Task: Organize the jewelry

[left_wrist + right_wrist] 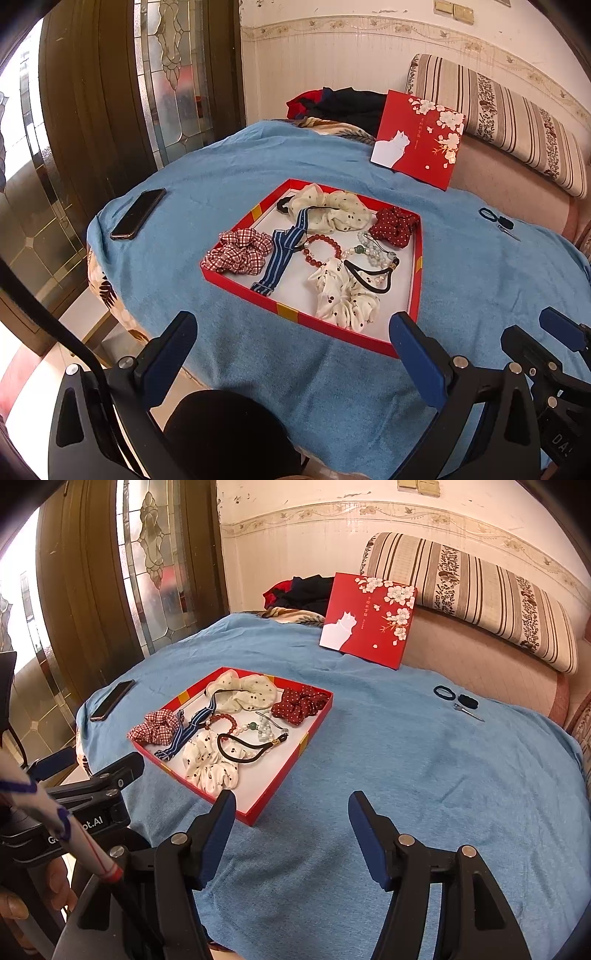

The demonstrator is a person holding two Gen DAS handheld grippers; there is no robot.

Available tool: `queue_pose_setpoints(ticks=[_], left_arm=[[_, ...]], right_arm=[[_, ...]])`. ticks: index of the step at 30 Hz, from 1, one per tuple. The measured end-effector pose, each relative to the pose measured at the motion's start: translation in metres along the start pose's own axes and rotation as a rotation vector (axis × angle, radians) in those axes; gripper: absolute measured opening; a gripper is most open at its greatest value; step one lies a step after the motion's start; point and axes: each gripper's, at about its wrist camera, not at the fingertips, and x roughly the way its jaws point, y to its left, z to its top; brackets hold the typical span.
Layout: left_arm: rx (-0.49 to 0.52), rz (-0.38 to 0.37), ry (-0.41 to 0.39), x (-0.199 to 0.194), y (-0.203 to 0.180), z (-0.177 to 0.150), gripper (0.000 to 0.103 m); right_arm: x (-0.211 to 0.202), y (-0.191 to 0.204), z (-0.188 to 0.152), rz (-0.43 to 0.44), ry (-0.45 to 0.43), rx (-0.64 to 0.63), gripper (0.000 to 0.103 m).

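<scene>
A shallow red tray sits on a blue cloth and holds several scrunchies, a striped band, a red bead bracelet, a pale bead string and a black hair tie. My left gripper is open and empty, just in front of the tray's near edge. My right gripper is open and empty, over the cloth to the right of the tray's near corner. Two dark hair ties and a small clip lie on the cloth far right.
The red lid with a white cat leans against a striped cushion at the back. A black phone lies on the cloth at left. The table edge drops off at left, near a glass door.
</scene>
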Motion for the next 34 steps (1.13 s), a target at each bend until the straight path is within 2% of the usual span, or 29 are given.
queue_pose_setpoints(ticks=[9,23,29,34], left_arm=[[0.022,-0.004,0.036,0.009,-0.003,-0.002,0.103],[-0.018,-0.01,0.065,0.018,0.01,-0.002,0.103],[-0.034,0.006,0.058,0.019,0.016,-0.002,0.103],[-0.036,0.025,0.082,0.023,0.019,0.0,0.103]], right_arm=[[0.004,0.004,0.0,-0.003,0.01,-0.003,0.068],[0.011,0.016,0.002,0.002,0.033,-0.02,0.069],[0.015,0.021,0.001,-0.001,0.046,-0.033,0.07],[0.02,0.019,0.0,-0.007,0.056,-0.027,0.072]])
